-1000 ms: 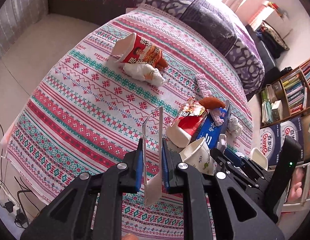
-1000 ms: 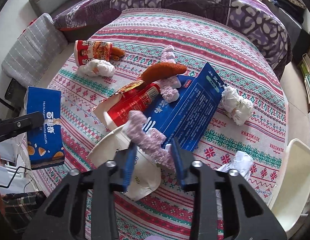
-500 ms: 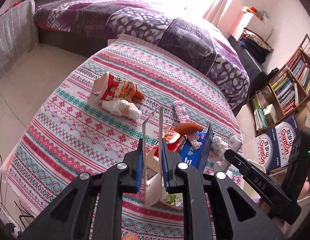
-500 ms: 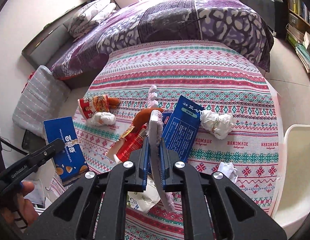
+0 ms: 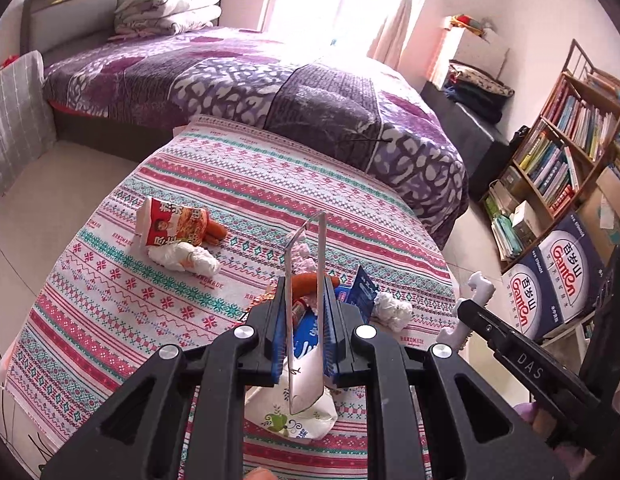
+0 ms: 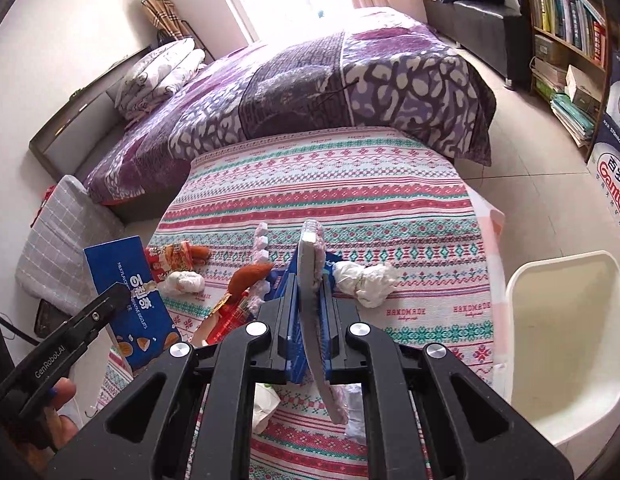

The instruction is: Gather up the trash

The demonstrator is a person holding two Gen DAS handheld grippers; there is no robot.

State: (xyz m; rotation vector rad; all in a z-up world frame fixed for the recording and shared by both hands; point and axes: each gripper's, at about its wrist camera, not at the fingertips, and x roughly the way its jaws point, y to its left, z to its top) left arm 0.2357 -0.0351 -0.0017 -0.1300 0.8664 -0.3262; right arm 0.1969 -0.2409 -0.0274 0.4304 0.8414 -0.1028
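In the left wrist view our left gripper (image 5: pixel 302 332) fills the lower middle of the frame, its jaws pinching a flat blue biscuit box (image 5: pixel 303 308) seen edge-on, standing upright between them. In the right wrist view the same box (image 6: pixel 129 292) shows its blue face at the left of the frame, above a hand (image 6: pixel 57 416).

Our right gripper (image 6: pixel 309 332) sits low in the centre of its own view, jaws pressed on a thin pinkish foam strip (image 6: pixel 312 280) that sticks up above them and hangs down below.

The rest of the trash lies on the striped cloth covering the surface (image 6: pixel 390 200): a noodle cup (image 5: pixel 169 226) on its side at centre left of the left view, a crumpled tissue (image 5: pixel 185 258) just below it, a sausage (image 5: pixel 305 283) behind the jaws, and a second tissue wad (image 6: pixel 366 278) right of centre in the right view. A white bin (image 6: pixel 566 344) stands at the lower right of that view, beside the surface.
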